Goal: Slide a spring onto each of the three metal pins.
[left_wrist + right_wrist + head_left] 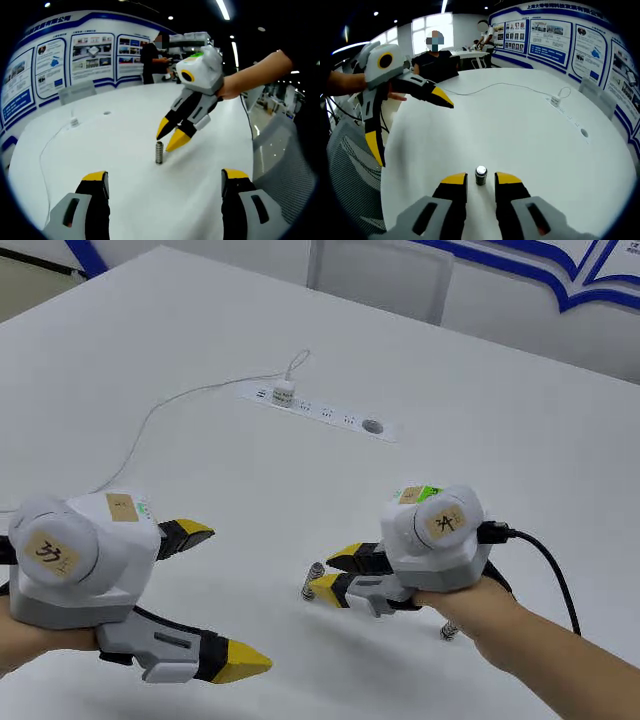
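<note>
Where the right gripper (168, 140) stands: jaws a little apart, pinching nothing, tips either side of the spring (480, 175).
Left gripper (228, 595): jaws spread wide, empty, well apart from the work.
Step in hand, as we judge: closing on the upright spring to lift it.
How to do it well: we would centre the tips on the coil, close gently at mid-height, and keep it upright so it neither topples nor springs out.
Spring, look: short ribbed grey coil with a bright top; whether a pin sits inside it, we cannot tell.
Spring, place: standing on the white bench (200, 360).
Second coil (449, 630): on the bench beside the right wrist.
</note>
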Available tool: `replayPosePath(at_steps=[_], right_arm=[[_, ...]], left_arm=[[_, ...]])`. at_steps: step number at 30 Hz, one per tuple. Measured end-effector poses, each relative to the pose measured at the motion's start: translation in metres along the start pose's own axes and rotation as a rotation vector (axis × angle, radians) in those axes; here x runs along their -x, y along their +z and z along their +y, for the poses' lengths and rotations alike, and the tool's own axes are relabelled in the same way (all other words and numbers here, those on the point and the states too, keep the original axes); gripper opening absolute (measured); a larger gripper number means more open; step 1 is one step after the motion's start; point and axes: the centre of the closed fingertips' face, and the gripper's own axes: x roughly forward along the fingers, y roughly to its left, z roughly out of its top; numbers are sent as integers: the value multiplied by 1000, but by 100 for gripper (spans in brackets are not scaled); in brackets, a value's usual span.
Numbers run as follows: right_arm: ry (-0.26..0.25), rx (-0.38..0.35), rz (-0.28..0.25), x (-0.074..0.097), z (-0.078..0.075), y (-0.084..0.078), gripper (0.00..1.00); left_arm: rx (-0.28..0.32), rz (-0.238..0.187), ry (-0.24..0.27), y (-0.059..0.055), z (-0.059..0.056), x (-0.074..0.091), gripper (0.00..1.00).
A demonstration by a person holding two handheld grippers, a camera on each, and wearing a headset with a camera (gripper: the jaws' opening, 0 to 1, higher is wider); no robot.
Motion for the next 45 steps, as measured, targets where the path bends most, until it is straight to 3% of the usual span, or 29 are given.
replayPosePath(at_steps=[5,8,10,15,17,25,34,37,38,42,45], right_arm=[[-17,-8,-37,10,-6,9,22],[-13,-53,-90,18,-7,19,23],[-10,-43,-111,23,-5,23,25],[-47,16,-118,38,-4,23,31],[-75,49,-126,47,-7,21,34],[-144,5,-233,95,-16,19,41],[-241,-48,-266,139,-33,-6,50],[-275,-149,-283,152,-37,-15,54],[-271,-180,-297,155,-36,-18,55],[-292,-164,-265,165,-35,-35,58],[-281,-188,-266,175,-33,-44,62]], left_arm=[[-9,-5,-1,4,-1,1,95],[-13,-9,7,7,0,2,95],[-14,-19,9,10,0,2,95],[11,-90,0,28,-3,5,95],[15,-107,1,35,-2,6,96],[-2,-122,5,50,-2,9,100],[-22,-114,-12,58,-10,9,100],[-34,-104,-6,58,-10,9,100],[-43,-103,-6,59,-10,9,100],[-51,-106,-10,64,-11,10,100],[-67,-103,-15,67,-13,11,100]])
